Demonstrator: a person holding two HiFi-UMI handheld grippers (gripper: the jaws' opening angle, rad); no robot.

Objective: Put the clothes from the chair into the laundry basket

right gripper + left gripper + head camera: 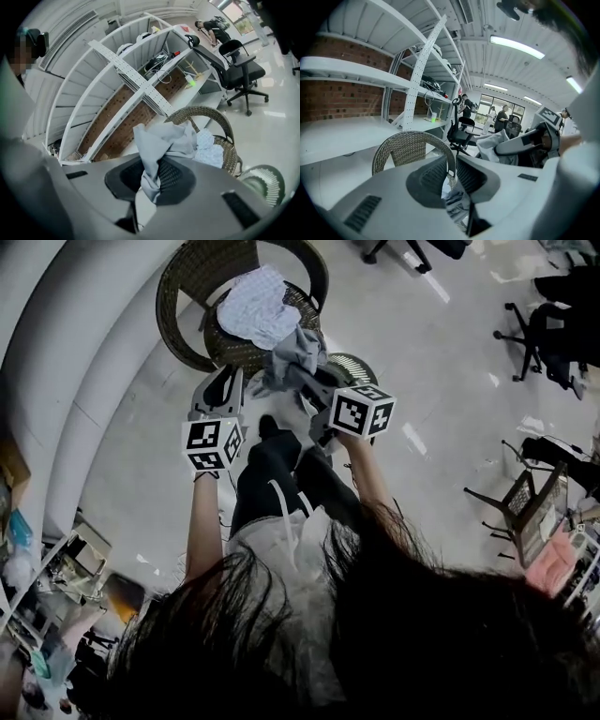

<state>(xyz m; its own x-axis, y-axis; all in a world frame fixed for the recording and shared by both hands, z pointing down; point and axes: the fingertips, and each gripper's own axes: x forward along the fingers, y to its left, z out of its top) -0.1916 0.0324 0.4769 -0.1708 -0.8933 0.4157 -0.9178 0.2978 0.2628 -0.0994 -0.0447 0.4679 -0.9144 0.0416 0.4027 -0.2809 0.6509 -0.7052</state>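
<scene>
A wicker chair (192, 287) (206, 112) (405, 145) holds a pale patterned cloth (253, 306) (208, 147) on its seat. My right gripper (314, 395) (152, 164) is shut on a grey garment (295, 357) (161, 140), which hangs bunched in the air in front of the chair. A round woven laundry basket (354, 367) (262, 180) stands on the floor to the right of the chair, partly hidden by my right gripper. To the left of the garment, my left gripper (223, 381) (451, 164) has its jaws slightly apart with nothing between them.
White curved shelving (56, 381) against a brick wall (328, 101) runs behind the chair. Black office chairs (534, 334) (239, 70) stand on the pale floor to the right. A rack with a pink item (548, 554) is at the right edge. People (504, 115) stand far off.
</scene>
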